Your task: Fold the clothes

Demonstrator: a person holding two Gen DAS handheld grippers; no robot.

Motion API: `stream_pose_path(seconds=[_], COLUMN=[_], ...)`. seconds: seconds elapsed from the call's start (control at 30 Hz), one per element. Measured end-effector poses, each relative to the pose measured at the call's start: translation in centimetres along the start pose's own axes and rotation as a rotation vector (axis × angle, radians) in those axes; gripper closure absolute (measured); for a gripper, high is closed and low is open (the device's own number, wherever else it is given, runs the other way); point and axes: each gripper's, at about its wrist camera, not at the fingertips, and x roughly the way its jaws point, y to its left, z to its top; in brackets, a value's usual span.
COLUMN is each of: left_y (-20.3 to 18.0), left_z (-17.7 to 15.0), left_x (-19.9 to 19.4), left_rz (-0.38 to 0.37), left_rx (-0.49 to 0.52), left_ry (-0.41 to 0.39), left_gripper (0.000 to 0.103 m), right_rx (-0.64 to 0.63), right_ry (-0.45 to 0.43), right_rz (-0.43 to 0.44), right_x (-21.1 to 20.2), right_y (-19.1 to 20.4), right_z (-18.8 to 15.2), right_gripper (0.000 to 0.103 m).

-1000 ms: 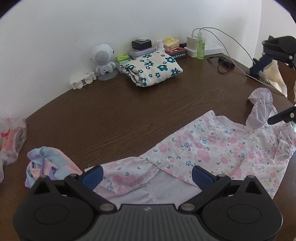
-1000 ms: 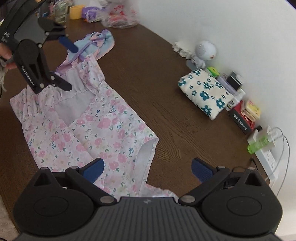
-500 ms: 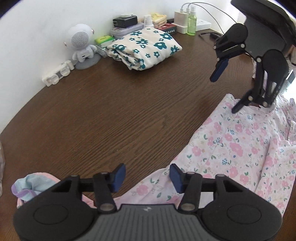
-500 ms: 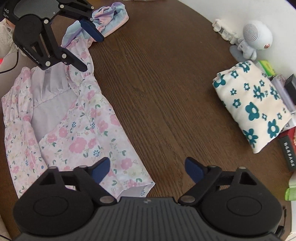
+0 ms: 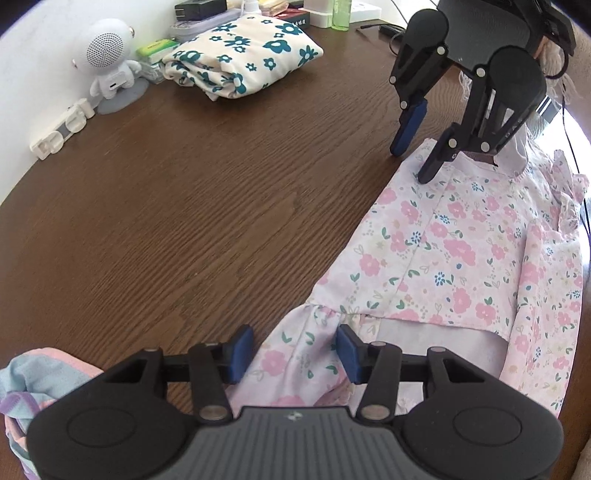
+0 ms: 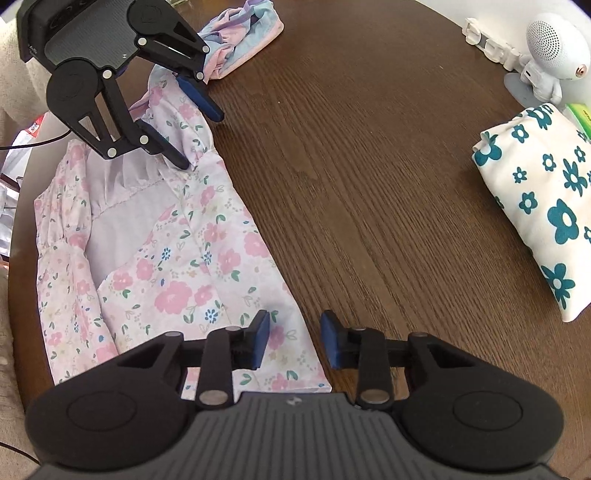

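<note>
While the pink floral garment (image 5: 454,251) lies spread along one edge of the brown surface (image 5: 207,221), we judge the step in hand to be taking hold of its two ends along the side that faces the middle of the surface. At one end of the garment our left gripper (image 5: 291,349) sits low with its fingers partway apart, straddling a ruffled sleeve without yet pinching it. At the opposite end our right gripper (image 6: 295,338) has its fingers just as narrowly parted, set either side of the hem corner and not clamped on it.

Next, we judge, both pairs of fingers must pinch the cloth together, then lift that long edge and carry it across the garment toward its far side, keeping the fabric taut between them.

Beyond the garment, across the bare wood, a folded cream cloth with teal flowers (image 5: 240,59) rests near a small white robot figure (image 5: 109,66). Just beside the garment's sleeve end lies a bunched pastel cloth (image 6: 240,33).
</note>
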Motion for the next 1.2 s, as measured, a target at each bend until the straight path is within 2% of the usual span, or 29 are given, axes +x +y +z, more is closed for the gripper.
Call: stream_pose_path(seconds=[0.07,0.1,0.13,0.2,0.27,0.33,0.37,0.47,0.6,0.87,1.0,1.1,1.2], left_y=[0.2,0.1,-0.1,-0.4,-0.9,-1.3,-1.8,-3.5,-7.0,-15.7,-20.1,-21.8,-22.4], left_z=[-0.1,-0.2,-0.3,-0.3,-0.3,-0.1,-0.1,-0.2,-1.7,-7.4,-10.2,-11.9,-13.0], left_x=[-0.1,-0.2,-0.3,-0.4,-0.4,-0.4,-0.5,-0.9,-3.0,-5.1,-6.1,-3.8,-2.9], left_rz=[-0.006,-0.011,-0.015,-0.016,-0.003,0.009,0.032,0.111,0.206,0.355,0.429,0.449,0.47], left_rx=[-0.01,-0.005,0.0,0.006,0.014,0.013,0.031,0.088,0.197,0.361,0.442,0.456,0.436], left_ry=[-0.006,-0.007,-0.009,-0.007,-0.002,0.001,-0.002,-0.012,-0.08,-0.187,-0.24,-0.197,-0.196], left_gripper=[0.056,0.061,0.071,0.083,0.084,0.096,0.098,0.1,0.1,0.1,0.101,0.1,0.101], right_rx=[-0.017,-0.025,-0.034,-0.051,-0.068,-0.085,-0.093,-0.119,-0.15,-0.328,-0.397,-0.394,-0.337], right_ry=[-0.004,-0.006,-0.008,-0.012,-0.016,-0.02,-0.022,-0.028,-0.062,-0.162,-0.194,-0.19,-0.197], right_rz=[-0.022,-0.033,-0.044,-0.066,-0.088,-0.11,-0.121,-0.154,-0.205,-0.439,-0.479,-0.5,-0.524], right_x=[-0.2,-0.3,-0.4,-0.6,-0.8,-1.0,-1.1,-1.4,-2.6,-5.7,-4.6,-2.7,-1.0], right_y=[0.6,0.8,1.1,1.7,2.2,2.8,3.0,3.9,5.8,16.8,21.6,23.8,25.1], right_z=[-0.1,-0.1,-0.2,-0.3,-0.4,-0.5,-0.5,-0.7,-1.4,-6.7,-9.4,-10.6,-11.3], right_gripper=[0.075,0.076,0.077,0.081,0.083,0.096,0.101,0.102,0.103,0.103,0.103,0.103,0.103])
